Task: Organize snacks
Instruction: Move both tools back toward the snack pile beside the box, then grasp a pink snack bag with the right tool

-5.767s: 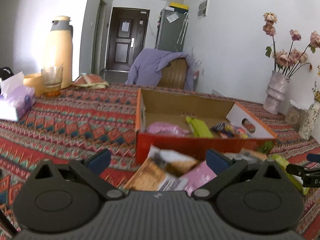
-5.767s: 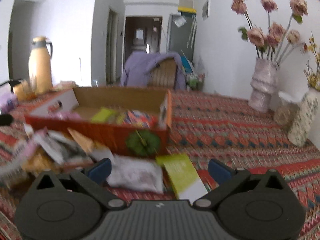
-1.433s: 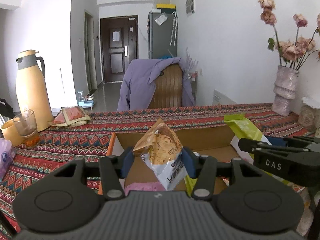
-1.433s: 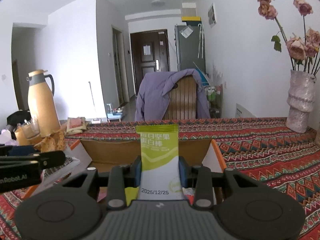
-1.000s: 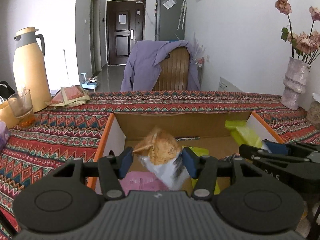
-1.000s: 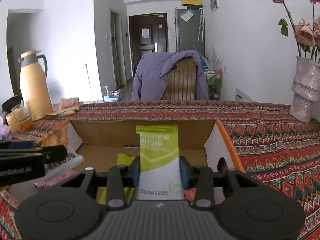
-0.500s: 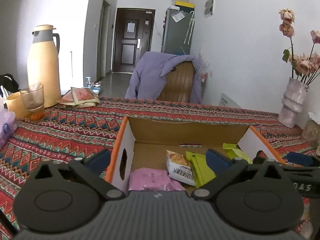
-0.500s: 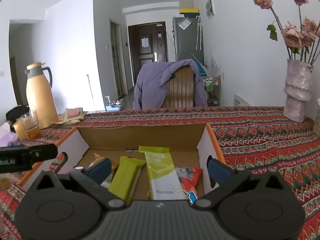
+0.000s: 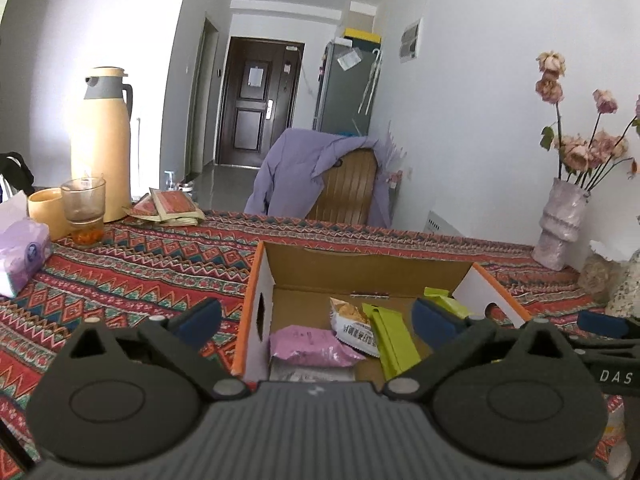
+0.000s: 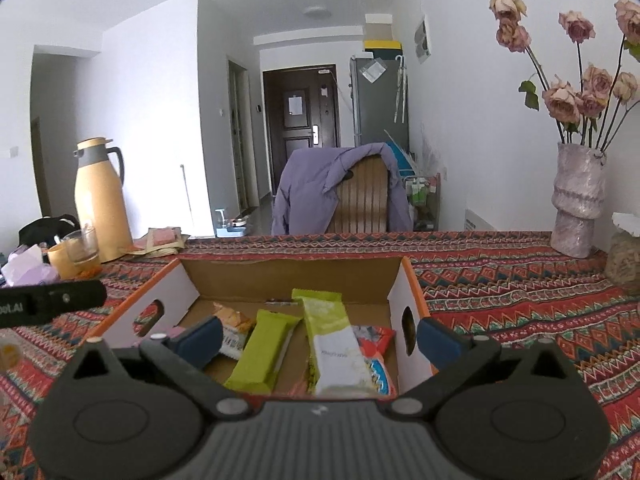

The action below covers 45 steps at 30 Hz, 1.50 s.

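Note:
An open cardboard box (image 9: 256, 280) with orange edges sits on the patterned tablecloth. Inside lie a pink packet (image 9: 308, 346), an orange-and-white chip packet (image 9: 352, 324), a green bar (image 9: 394, 340) and a pale green packet (image 9: 444, 300). My left gripper (image 9: 316, 320) hovers open just before the box's near left corner, holding nothing. In the right wrist view the box (image 10: 412, 280) shows the green bar (image 10: 264, 352), the pale green packet (image 10: 332, 344), the chip packet (image 10: 234, 322) and a red packet (image 10: 374, 338). My right gripper (image 10: 320, 340) is open and empty over the near edge.
A yellow thermos (image 9: 102, 140), a glass (image 9: 84, 208), a yellow cup and a tissue pack (image 9: 20, 248) stand at the left. Flat packets (image 9: 168, 208) lie at the back. A vase of dried roses (image 9: 560, 228) stands at the right. A chair with a purple jacket (image 9: 320, 176) is behind the table.
Both grippers opened and let go: the chip packet and the pale green packet now lie in the box. Both grippers have drawn back from the box.

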Each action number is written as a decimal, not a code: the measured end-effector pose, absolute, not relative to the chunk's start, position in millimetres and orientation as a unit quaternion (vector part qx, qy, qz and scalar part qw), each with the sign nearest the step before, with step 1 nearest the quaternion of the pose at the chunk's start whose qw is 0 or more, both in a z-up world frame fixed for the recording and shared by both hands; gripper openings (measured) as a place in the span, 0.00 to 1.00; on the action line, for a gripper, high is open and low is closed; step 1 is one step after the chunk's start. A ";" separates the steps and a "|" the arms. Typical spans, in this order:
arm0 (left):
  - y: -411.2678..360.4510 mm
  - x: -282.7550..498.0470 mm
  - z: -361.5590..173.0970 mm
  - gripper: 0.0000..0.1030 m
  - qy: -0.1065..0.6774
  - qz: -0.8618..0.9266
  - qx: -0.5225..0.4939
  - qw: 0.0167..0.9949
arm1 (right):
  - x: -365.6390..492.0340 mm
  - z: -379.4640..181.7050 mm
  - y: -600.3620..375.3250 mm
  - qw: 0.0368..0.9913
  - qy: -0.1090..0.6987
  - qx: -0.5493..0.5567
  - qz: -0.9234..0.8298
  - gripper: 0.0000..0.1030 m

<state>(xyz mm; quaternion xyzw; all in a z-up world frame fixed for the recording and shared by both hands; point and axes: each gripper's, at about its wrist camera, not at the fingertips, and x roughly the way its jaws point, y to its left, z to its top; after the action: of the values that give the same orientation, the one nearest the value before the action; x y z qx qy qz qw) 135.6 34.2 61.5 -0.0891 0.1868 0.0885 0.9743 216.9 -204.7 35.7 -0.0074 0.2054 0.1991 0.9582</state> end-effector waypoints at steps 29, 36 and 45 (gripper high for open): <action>38.3 53.8 -15.3 1.00 0.234 0.075 -0.096 0.964 | 136.9 -33.4 -206.2 0.933 0.292 -0.054 0.206 1.00; 42.4 49.8 -19.7 1.00 0.225 0.075 -0.110 0.965 | 142.9 -33.0 -200.0 0.934 0.297 -0.061 0.189 1.00; 41.0 46.5 -19.6 1.00 0.218 0.073 -0.106 0.968 | 153.9 -39.4 -180.9 0.931 0.311 -0.076 0.177 0.82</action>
<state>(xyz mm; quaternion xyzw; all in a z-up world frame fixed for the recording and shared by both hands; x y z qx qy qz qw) 46.5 41.0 -19.6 -0.1059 0.2177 0.0726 0.9675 153.9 -180.9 -39.4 -0.0762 0.3113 0.1768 0.9306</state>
